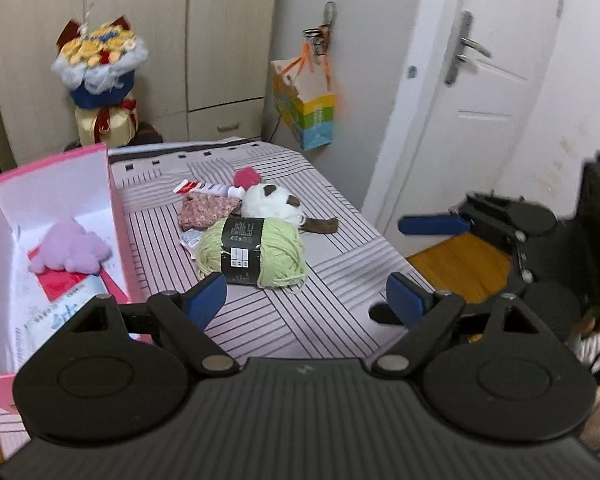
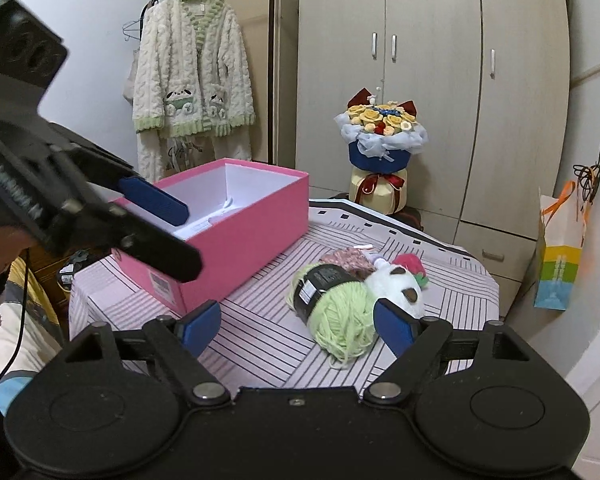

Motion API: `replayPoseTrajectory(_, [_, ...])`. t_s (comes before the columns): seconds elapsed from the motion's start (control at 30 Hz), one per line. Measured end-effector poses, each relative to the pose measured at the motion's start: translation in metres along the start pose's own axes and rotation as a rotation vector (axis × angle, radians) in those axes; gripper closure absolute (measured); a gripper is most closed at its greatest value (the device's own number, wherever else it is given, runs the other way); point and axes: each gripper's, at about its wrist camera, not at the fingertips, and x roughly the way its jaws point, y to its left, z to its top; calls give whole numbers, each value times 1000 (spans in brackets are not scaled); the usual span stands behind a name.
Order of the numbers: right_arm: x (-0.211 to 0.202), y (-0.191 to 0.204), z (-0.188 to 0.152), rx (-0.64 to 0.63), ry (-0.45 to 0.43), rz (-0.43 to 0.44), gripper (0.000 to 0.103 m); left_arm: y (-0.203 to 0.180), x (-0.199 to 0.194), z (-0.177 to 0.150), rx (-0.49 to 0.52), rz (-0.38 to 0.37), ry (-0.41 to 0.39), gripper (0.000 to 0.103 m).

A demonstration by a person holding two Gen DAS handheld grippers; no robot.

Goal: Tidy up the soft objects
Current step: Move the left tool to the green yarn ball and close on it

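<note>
Both hand-held grippers, left gripper point(image 1: 304, 300) and right gripper point(image 2: 298, 326), are hovering wide and empty before a pale green yarn ball with black label point(image 1: 252, 254), lying on the striped pink bedspread point(image 1: 332, 280) beside an open pink cardboard box point(image 2: 236, 236); risk: loose strands are snagging-prone, and neighbouring white plush toy point(image 2: 396, 284) may drag along; beige wardrobe point(image 2: 428, 60) is standing behind

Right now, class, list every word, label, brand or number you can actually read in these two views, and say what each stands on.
None can be read for certain.
Black band on the green yarn ball: white print and a white chart patch, too small.
Pink box: side sticker, blurred.
Papers inside the box: blue characters, illegible.
Left gripper: white lettering on its body, blurred.
Hanging paper bag: print unreadable.
</note>
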Motion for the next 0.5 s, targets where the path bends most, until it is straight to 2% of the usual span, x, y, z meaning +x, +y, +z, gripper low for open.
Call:
replayPoseTrajectory(0.17, [22,-12,-18,9,-18,-6,16,7,32,-2,-21,54,-27,16])
replayPoseTrajectory(0.4, [66,-17,-41,21,-27,-71,16,19,81,0,-41,115,-41,16])
replayPoseTrajectory(0.5, [83,-16,-44,6,-17,-132,16,32,104,5,-107,84,-24,16])
